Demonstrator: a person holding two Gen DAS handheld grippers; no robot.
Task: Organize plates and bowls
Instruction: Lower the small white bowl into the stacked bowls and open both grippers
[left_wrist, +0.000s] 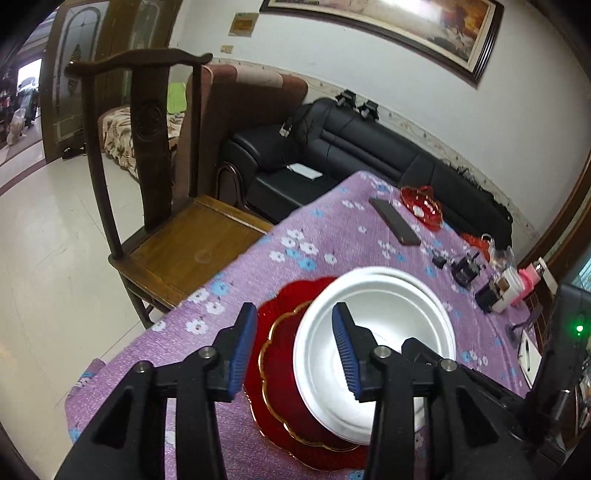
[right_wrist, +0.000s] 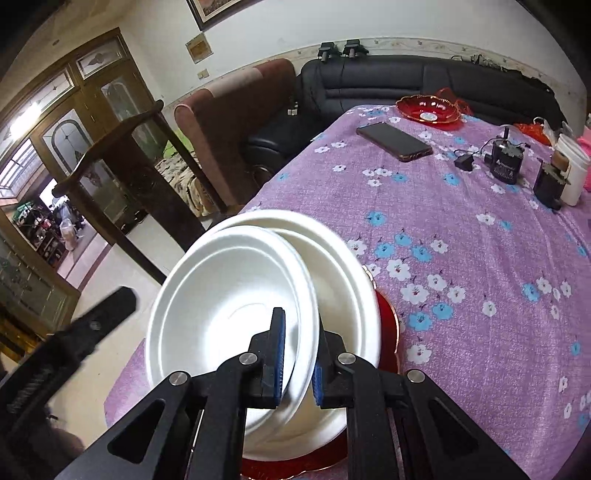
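Observation:
A red scalloped plate (left_wrist: 284, 295) with a gold rim lies near the corner of the purple floral table (left_wrist: 295, 236). A white foam bowl (left_wrist: 388, 314) sits on it. My left gripper (left_wrist: 294, 310) is open, one finger outside the bowl's rim and one inside, and the pads do not press on it. In the right wrist view, my right gripper (right_wrist: 299, 317) is shut on the rim of a second white foam bowl (right_wrist: 221, 295). That bowl is tilted and partly nested in the lower bowl (right_wrist: 343, 266) on the red plate (right_wrist: 388, 325).
A dark wooden chair (left_wrist: 177, 240) stands against the table's left edge. Farther back on the cloth lie a phone (left_wrist: 393, 221), a red glass dish (left_wrist: 421, 205) and small black gadgets (left_wrist: 465, 269). A black sofa (left_wrist: 351, 147) lines the wall behind.

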